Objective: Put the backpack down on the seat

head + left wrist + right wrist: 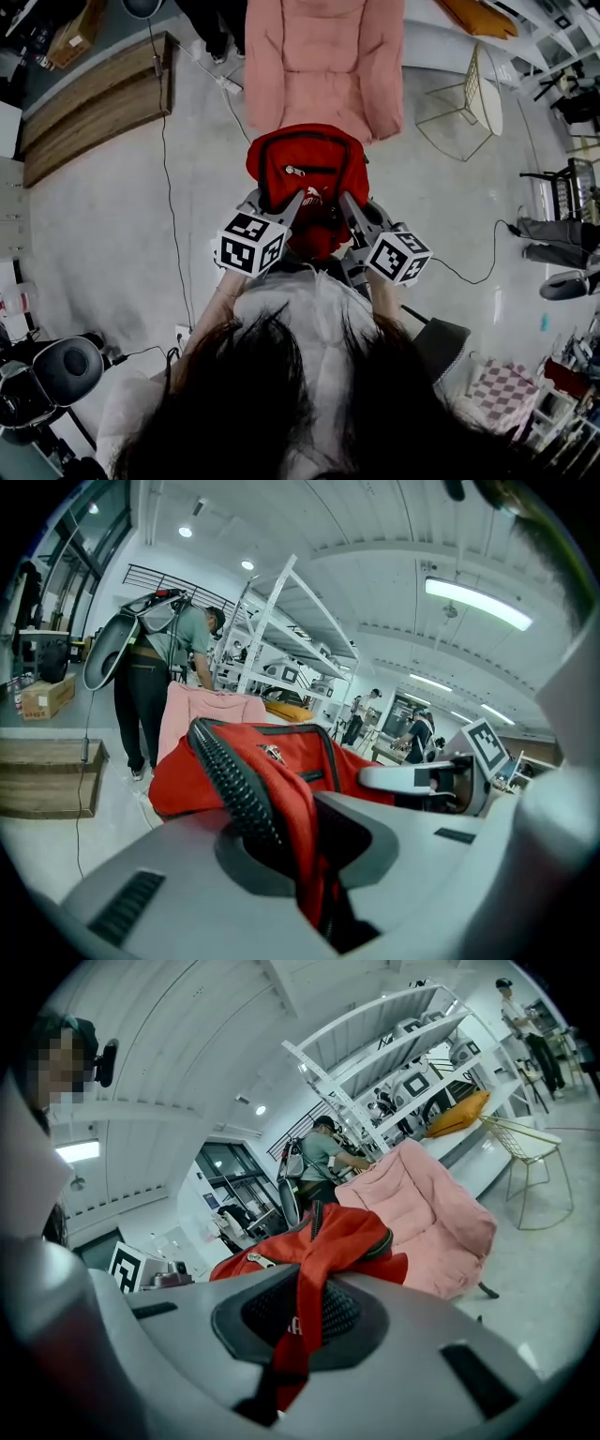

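Observation:
A red backpack (pixel 305 169) with black zip trim hangs in the air in front of me, just short of the pink padded seat (pixel 323 56). My left gripper (pixel 298 199) is shut on the red fabric at the bag's left side, by a black ribbed strap (pixel 230 780). At the bag's right side my right gripper (pixel 343 201) is shut on a red strap (pixel 314 1283). The left gripper view shows the backpack (pixel 272 766) beyond the jaws, with the pink seat (pixel 202 714) behind it. In the right gripper view the backpack (pixel 323 1237) is near and the seat (pixel 427 1218) lies further off.
A gold wire chair (pixel 473 98) stands right of the seat. A wooden platform (pixel 89 108) lies at the left, and a black cable (pixel 169 187) runs across the floor. A person (pixel 155 682) stands by the seat, with white shelving (pixel 281 639) behind.

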`<state>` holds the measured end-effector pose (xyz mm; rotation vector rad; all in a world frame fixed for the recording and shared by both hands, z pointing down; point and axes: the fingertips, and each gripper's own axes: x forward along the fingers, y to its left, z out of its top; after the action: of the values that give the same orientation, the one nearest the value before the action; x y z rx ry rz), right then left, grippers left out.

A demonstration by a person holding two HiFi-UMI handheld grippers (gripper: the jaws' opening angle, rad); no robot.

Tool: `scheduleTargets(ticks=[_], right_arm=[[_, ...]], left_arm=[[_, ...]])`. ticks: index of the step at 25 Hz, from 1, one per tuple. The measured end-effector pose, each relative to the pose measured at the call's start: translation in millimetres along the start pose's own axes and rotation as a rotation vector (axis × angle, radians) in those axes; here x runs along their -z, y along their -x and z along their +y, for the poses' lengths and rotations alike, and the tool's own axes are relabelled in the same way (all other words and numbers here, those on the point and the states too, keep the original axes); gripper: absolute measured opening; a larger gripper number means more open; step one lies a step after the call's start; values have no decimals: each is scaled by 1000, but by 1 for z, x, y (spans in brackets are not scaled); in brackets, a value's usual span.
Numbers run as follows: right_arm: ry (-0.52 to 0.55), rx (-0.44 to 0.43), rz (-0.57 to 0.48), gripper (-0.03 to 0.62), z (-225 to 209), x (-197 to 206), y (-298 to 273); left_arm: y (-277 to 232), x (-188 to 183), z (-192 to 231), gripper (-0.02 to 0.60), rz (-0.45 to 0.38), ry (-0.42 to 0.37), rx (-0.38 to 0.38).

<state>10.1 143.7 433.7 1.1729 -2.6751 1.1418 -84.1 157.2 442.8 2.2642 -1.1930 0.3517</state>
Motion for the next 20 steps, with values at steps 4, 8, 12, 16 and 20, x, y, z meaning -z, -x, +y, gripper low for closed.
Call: scheduleTargets(ticks=[4, 8, 12, 16, 20], right_arm=[[-7, 17, 6, 40, 2, 3, 0], [-15, 28, 16, 40, 2, 7, 0], [-15, 31, 23, 40, -4, 9, -1], [-23, 31, 24, 40, -13, 6, -6], [-26, 11, 33, 40, -23, 0, -13]], left_arm=[[2, 1, 2, 55, 12, -3, 6], [2, 2, 4, 55, 17, 0, 10], [-4, 7, 5, 55, 19, 15, 13], [-13, 6, 8, 55, 28, 17, 9], [-24, 2, 11, 55, 26, 20, -12]])
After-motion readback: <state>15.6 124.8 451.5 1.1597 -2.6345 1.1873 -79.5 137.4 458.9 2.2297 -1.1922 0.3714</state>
